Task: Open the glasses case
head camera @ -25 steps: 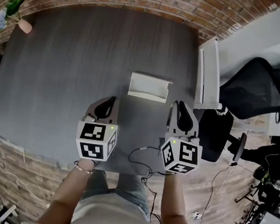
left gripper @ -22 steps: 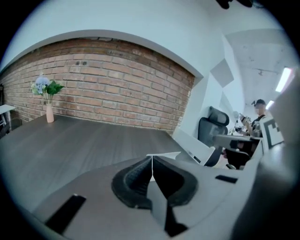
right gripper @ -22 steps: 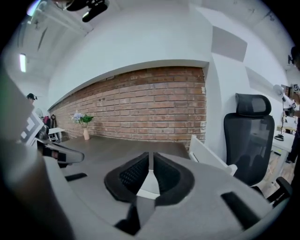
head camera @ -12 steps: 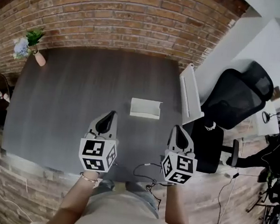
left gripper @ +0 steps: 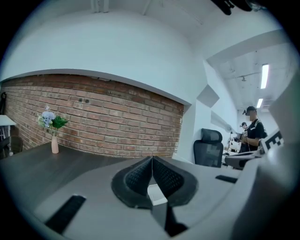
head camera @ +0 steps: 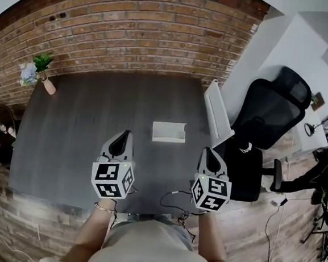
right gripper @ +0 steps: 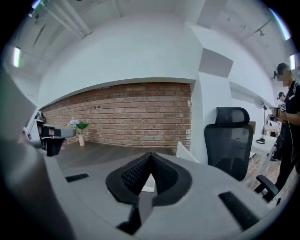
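A: Starting big: brick wall (head camera: 133, 28) along the back, dark desk (head camera: 84, 132) set against it. Anything beside?

B: Black office chair (head camera: 271, 108) off to the right, clear of the desk. White panel (head camera: 213, 112) leaning along the desk's right edge, between desk and chair.

A: And the tools?

B: Left hand-held gripper (head camera: 127, 134) and right hand-held gripper (head camera: 208, 152), side by side above the desk's near edge, both aimed toward the wall. Jaws pressed together on each, tips meeting, nothing clamped. Only a sliver of white seen past the pads in either gripper view, likely the case lying beyond, not a thing gripped.

A: Why held like that?

B: Probably a rest pose: up off the desk, close to the body, well apart from the work. Leaves the head view a clear look at the case.

A: Where exactly?

B: Glasses case (head camera: 169, 132), white, flat on the desk right of centre, beyond and between the two grippers, touched by neither. Sensible spot: within reach of both hands, one to steady the base, one to lift the lid.

A: Open or shut?

B: Hard to say from up here; too small to tell lid from base.

A: Smaller still?

B: Pink vase (head camera: 49, 86) with a green sprig at the far left corner, out of the way. Thin cable (head camera: 173, 194) looping below the near edge.
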Action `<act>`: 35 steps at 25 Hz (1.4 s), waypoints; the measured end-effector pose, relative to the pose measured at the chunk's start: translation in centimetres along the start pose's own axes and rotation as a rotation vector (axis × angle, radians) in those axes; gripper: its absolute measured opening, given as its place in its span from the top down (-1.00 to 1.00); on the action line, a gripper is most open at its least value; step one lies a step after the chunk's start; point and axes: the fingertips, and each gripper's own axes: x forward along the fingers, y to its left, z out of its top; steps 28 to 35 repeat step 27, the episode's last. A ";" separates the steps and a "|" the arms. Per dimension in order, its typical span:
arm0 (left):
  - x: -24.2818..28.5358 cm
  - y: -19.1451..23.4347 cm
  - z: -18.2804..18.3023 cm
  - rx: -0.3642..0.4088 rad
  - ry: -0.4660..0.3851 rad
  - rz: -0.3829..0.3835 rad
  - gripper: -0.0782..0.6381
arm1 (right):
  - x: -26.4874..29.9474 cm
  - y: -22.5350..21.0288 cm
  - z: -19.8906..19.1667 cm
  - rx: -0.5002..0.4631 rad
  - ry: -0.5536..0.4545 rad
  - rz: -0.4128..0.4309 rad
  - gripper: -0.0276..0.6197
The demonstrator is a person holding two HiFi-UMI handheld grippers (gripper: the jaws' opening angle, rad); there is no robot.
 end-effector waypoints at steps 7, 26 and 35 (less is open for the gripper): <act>0.2 -0.1 0.0 0.016 0.003 0.003 0.76 | 0.5 -0.1 -0.6 0.022 0.059 0.022 0.91; 1.7 -1.1 -0.6 0.008 0.012 -0.021 0.76 | 0.2 -0.2 -0.2 -0.008 0.064 0.033 0.91; 1.8 -1.1 -0.6 0.007 0.012 -0.021 0.76 | 0.2 -0.2 -0.3 -0.008 0.065 0.033 0.91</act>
